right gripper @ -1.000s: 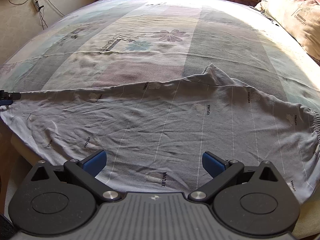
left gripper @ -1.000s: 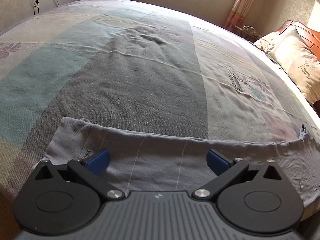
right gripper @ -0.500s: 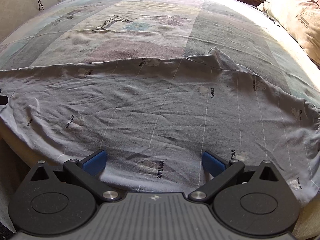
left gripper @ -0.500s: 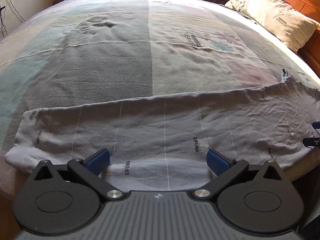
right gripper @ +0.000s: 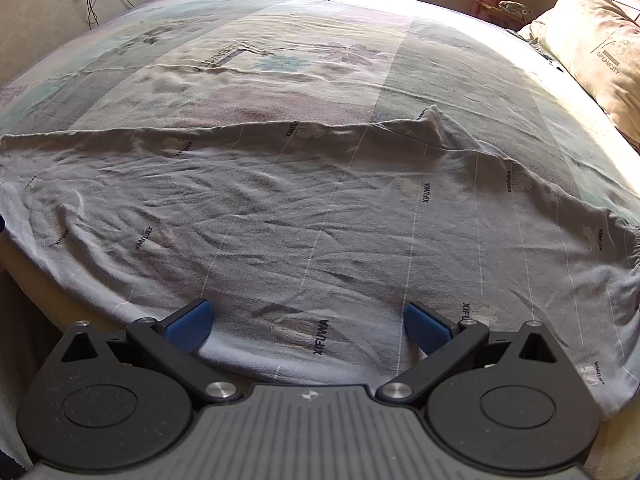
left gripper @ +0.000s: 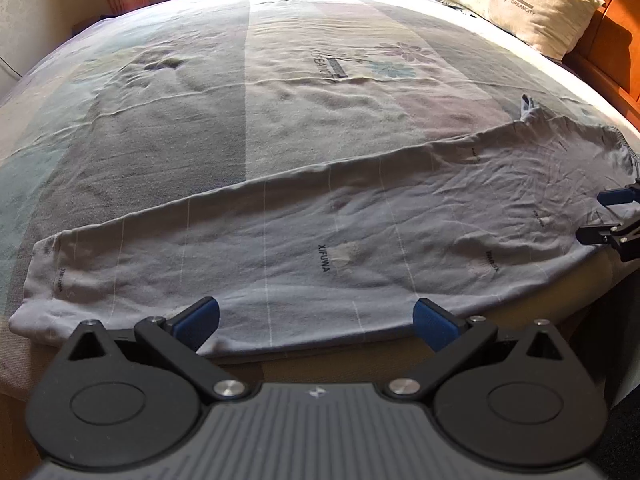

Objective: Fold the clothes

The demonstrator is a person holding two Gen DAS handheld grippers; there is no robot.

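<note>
Grey cotton trousers [left gripper: 340,236], pinstriped and printed "XIFUWA", lie flat along the near edge of the bed [left gripper: 248,92], their long axis running crosswise to both cameras: the leg cuff points left in the left wrist view, the gathered elastic waistband [right gripper: 630,240] right in the right wrist view. The left gripper [left gripper: 316,320] hovers over the near hem with its blue pads spread wide, holding nothing. The right gripper [right gripper: 306,320] is likewise wide open and empty above the seat area; a pillow [left gripper: 516,4] lies at the headboard end.
</note>
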